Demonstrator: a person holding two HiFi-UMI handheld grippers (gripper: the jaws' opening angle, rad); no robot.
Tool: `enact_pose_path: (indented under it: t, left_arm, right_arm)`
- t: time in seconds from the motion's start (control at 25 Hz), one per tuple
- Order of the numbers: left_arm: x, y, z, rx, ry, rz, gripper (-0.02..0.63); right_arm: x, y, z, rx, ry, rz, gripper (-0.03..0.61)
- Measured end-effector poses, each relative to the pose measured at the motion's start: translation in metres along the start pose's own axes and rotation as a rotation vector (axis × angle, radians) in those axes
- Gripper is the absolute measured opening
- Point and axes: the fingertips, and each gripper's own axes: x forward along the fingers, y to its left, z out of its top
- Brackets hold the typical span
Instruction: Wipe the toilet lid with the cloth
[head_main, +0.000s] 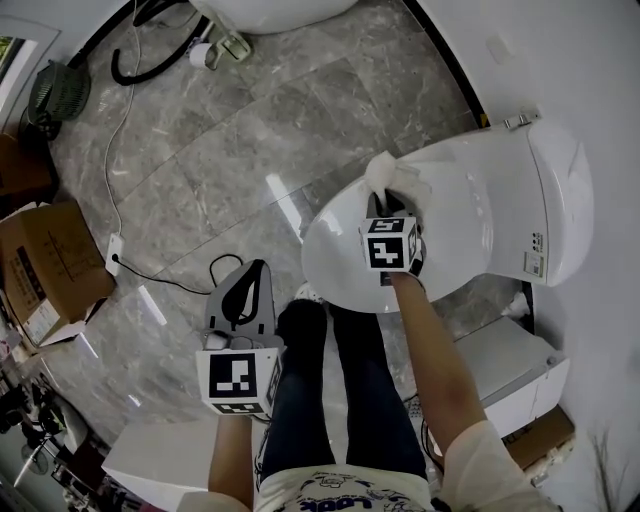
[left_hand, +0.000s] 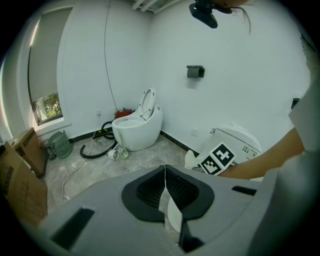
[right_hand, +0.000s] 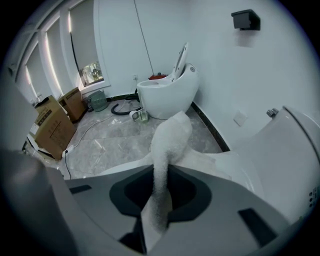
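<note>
Head view showed the right claw (head_main: 384, 206) above the closed toilet lid (head_main: 470, 215), with the person's forearm reaching over the lid's near rim. The right gripper view showed that claw pinching a white cloth (right_hand: 167, 137), which ran out between the jaws. The cloth's bunched free end lay on the lid near its rim. The left claw (left_hand: 165, 182) was held well apart from the toilet, over the grey floor (head_main: 230, 150). Its jaws were pressed together with nothing between them.
</note>
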Motion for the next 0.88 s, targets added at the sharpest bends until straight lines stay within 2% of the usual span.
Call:
enact_pose_path:
  t: [0.28, 0.64, 0.88]
  left_arm:
    - [-0.022, 0.024, -0.021, -0.022, 0.000, 0.032, 0.010]
    - [-0.046, 0.048, -0.044, -0.050, 0.002, 0.058, 0.009]
    - [-0.059, 0.062, -0.049, -0.055, -0.011, 0.069, 0.009]
  right_arm:
    - [0.000, 0.049, -0.004, -0.070, 0.002, 0.043, 0.060]
    - [-0.005, 0.106, -0.018, -0.111, 0.005, 0.095, 0.060]
    - [-0.013, 0.149, -0.034, -0.131, 0.016, 0.167, 0.060]
